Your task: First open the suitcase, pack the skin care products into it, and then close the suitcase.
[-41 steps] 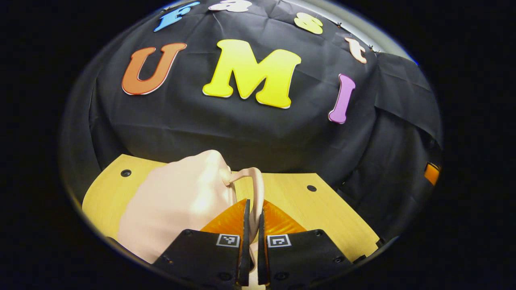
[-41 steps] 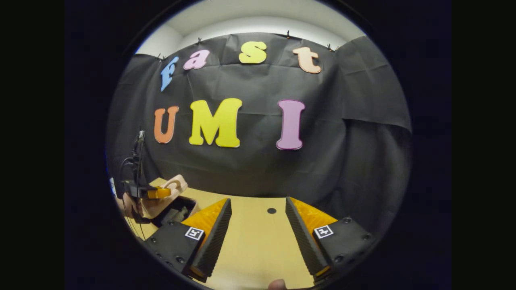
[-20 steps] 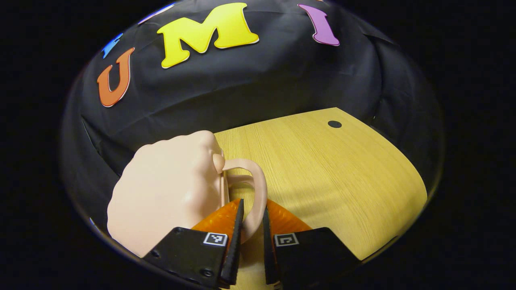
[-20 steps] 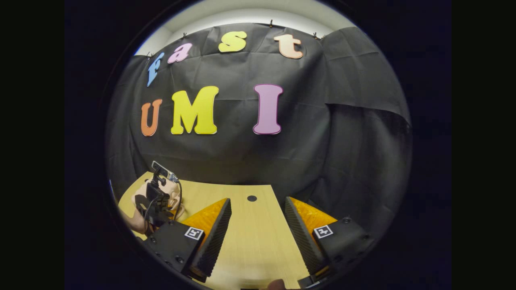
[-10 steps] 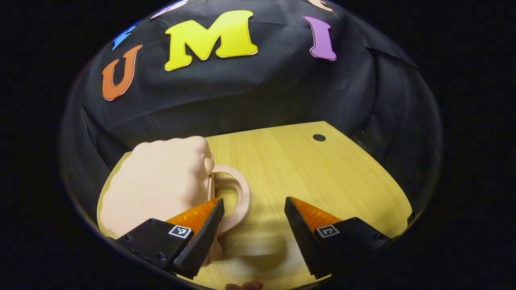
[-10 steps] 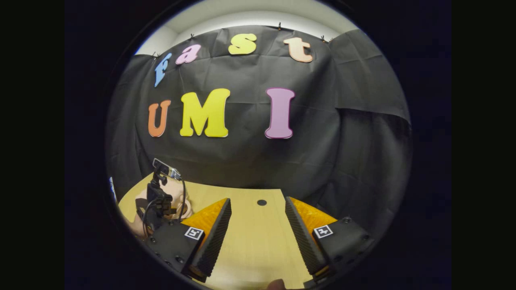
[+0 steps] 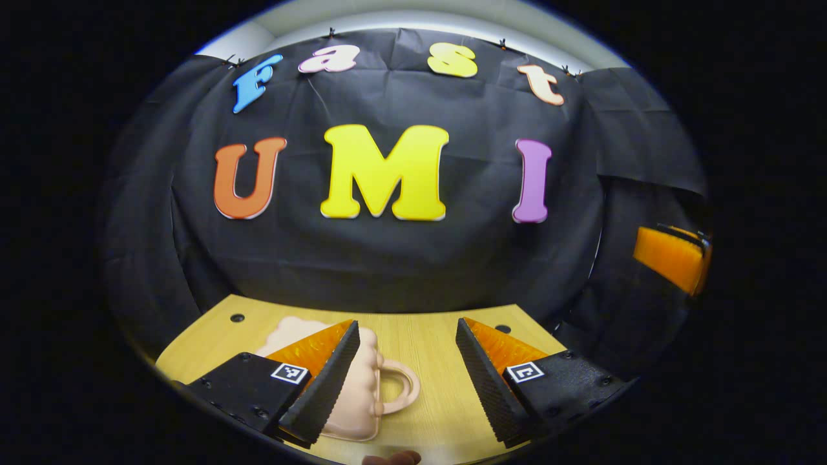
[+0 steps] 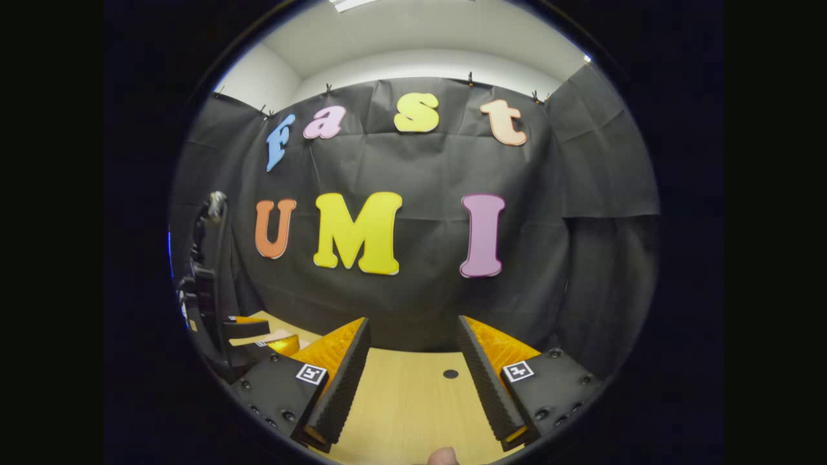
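A pale pink suitcase (image 7: 367, 387) lies flat and closed on the wooden table (image 7: 433, 361), its curved handle (image 7: 407, 387) pointing right. My left gripper (image 7: 406, 321) hangs open above and just short of it; the left finger covers part of the lid, and nothing is between the fingers. My right gripper (image 8: 412, 319) is open over bare table (image 8: 400, 407), holding nothing. In the right gripper view the left gripper (image 8: 258, 336) stands far left, with a sliver of pink suitcase (image 8: 278, 334) beside it. An orange finger of the right gripper (image 7: 672, 258) shows at the right edge of the left gripper view.
Black cloth walls close off the back and right of the table. Small dark holes (image 7: 237, 318) (image 8: 450, 373) mark the tabletop. A person's fingertip (image 7: 391, 458) shows at the bottom edge.
The left gripper lowered the suitcase lid by its handle, let go, opened, then drew back and tilted up. The right gripper stayed open and tilted up a little.
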A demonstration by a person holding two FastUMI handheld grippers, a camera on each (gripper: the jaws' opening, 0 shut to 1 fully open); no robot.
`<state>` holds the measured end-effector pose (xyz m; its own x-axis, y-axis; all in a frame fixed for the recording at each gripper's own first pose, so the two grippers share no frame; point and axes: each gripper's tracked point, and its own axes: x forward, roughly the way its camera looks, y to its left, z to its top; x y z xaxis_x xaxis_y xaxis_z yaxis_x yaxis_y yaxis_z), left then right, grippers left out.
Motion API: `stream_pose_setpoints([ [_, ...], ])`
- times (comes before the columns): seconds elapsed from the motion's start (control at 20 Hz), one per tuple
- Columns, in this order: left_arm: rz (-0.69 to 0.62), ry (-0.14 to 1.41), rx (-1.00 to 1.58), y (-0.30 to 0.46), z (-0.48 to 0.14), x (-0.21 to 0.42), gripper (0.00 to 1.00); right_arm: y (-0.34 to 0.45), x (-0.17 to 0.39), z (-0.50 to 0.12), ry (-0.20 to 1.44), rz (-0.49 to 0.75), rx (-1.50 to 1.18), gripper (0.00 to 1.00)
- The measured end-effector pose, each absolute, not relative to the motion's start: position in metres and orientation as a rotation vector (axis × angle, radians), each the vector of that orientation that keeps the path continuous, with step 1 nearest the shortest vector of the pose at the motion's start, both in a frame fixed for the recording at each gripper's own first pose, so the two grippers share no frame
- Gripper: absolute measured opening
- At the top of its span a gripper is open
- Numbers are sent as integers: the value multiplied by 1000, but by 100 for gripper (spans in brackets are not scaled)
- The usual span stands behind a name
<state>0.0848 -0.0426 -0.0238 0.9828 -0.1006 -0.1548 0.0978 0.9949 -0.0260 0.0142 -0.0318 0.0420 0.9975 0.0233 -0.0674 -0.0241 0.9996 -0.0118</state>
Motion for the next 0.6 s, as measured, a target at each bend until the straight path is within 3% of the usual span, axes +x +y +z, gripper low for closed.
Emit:
stream_pose_setpoints([
  [0.25,-54,43,-36,-15,39,80,95,1,24,81,-71,28,-1,78],
  [0.6,-4,18,-40,11,55,65,95,33,26,81,-61,38,10,79],
])
